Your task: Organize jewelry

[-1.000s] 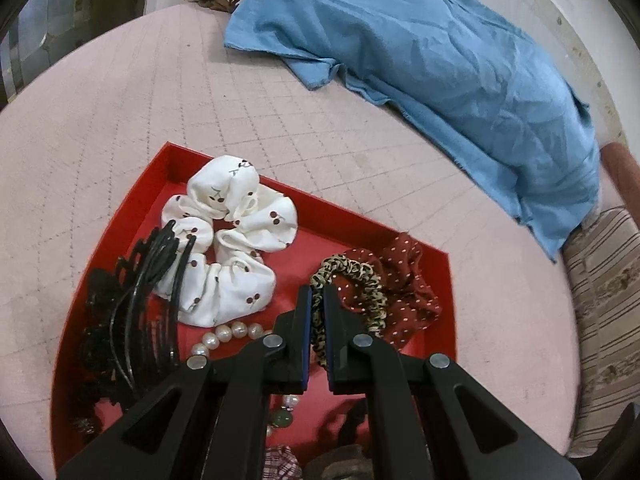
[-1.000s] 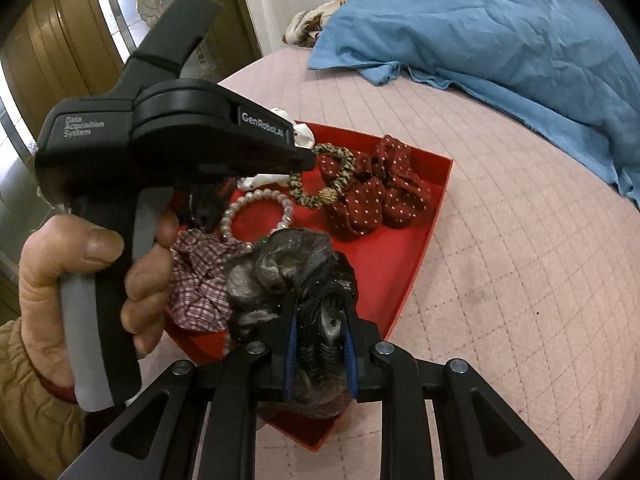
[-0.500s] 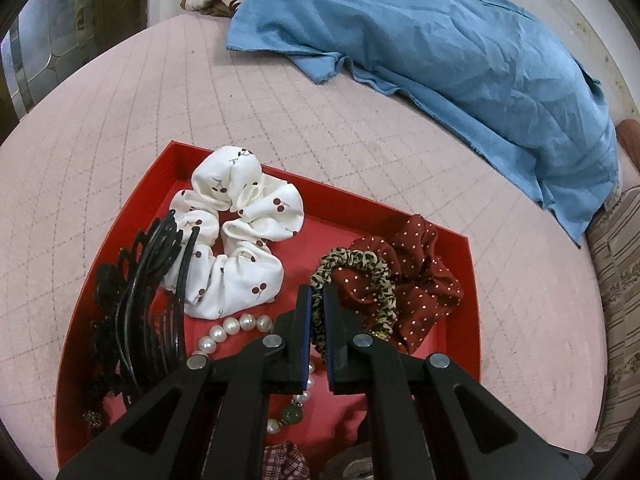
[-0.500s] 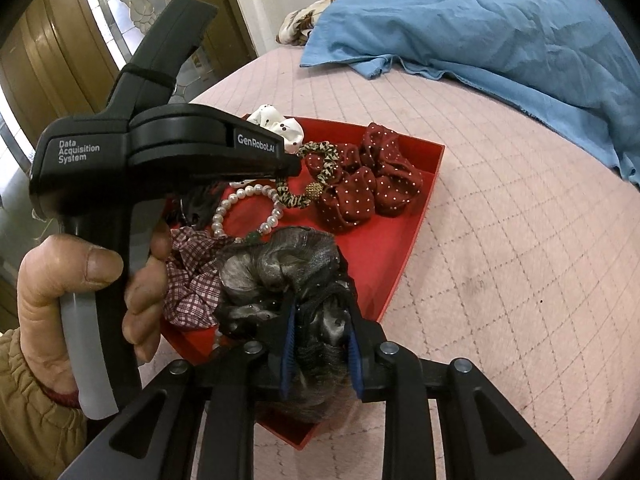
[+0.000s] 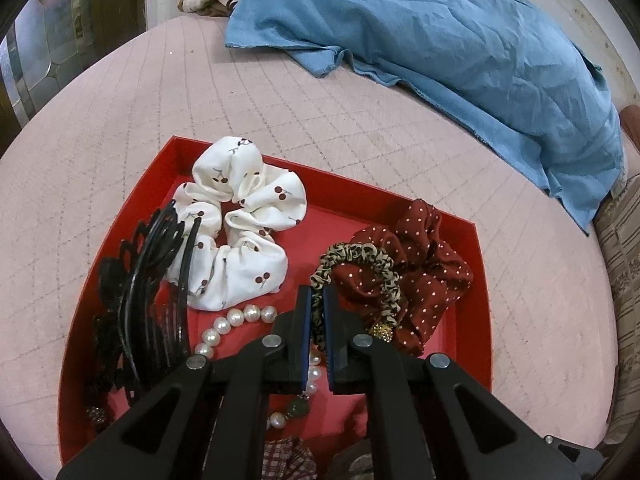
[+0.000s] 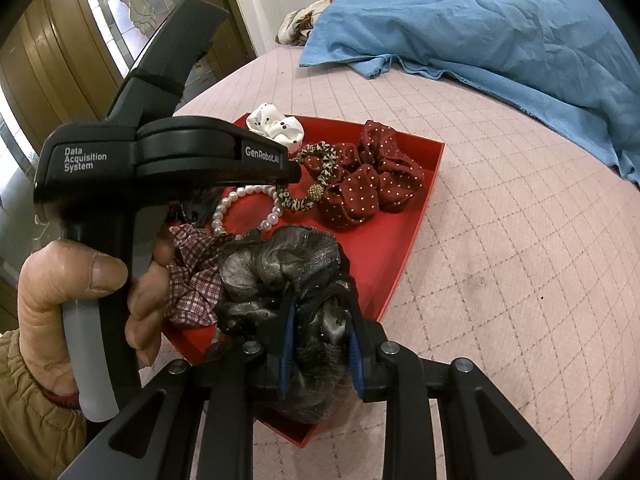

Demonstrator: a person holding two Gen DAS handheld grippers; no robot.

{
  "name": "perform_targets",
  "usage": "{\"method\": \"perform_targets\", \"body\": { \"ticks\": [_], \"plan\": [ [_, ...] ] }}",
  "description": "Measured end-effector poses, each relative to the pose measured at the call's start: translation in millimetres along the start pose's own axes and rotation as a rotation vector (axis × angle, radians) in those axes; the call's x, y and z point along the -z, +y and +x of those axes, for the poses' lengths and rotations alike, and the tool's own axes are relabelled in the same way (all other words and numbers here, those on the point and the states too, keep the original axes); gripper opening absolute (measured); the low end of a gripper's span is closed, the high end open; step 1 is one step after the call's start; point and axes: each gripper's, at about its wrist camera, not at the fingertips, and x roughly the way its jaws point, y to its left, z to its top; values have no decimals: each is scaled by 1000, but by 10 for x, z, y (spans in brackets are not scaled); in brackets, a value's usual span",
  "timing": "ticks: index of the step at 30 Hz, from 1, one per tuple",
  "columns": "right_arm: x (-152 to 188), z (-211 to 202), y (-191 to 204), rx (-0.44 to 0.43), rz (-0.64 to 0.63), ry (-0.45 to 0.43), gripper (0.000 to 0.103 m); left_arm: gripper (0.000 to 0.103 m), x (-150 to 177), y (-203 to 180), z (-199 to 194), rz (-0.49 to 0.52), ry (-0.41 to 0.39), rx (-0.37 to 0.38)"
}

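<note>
While the red tray [image 5: 476,280] sat on the pink quilted bed cover [image 5: 200,92], the right gripper [image 6: 320,344] had a shiny grey scrunchie [image 6: 280,264] squeezed between its blue pads at the near corner of the tray. The left gripper [image 5: 316,336] was closed tight, and its tips hung over the thin leopard hair tie [image 5: 360,256]; I could not tell if they pinched it. That tie lay on top of the dark red dotted scrunchie [image 5: 432,264]. A white cherry scrunchie [image 5: 240,236] sat at the far side, next to a black hair comb [image 5: 152,280]. A pearl bracelet [image 5: 232,320] and a checked scrunchie [image 6: 192,276] lay nearer. A blue cloth [image 5: 460,52] lay far behind the tray.
</note>
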Motion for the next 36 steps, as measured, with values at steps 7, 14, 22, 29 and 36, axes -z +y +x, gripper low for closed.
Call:
{"method": "perform_targets", "body": {
  "ticks": [7, 14, 22, 29, 36],
  "plan": [
    [27, -46, 23, 6, -5, -9, 30, 5, 34, 2, -55, 17, -9, -9],
    [28, -149, 60, 12, -10, -30, 39, 18, 105, -25, -182, 45, -31, -17],
    [85, -301, 128, 26, -13, -52, 45, 48, 182, -31, -374, 50, -72, -10],
    [179, -501, 152, 41, -2, -82, 52, 56, 257, -33, -528, 35, -100, 20],
    [314, -697, 80, 59, 27, -114, 58, 59, 451, -100, -678, 50, -145, -18]
  ]
}}
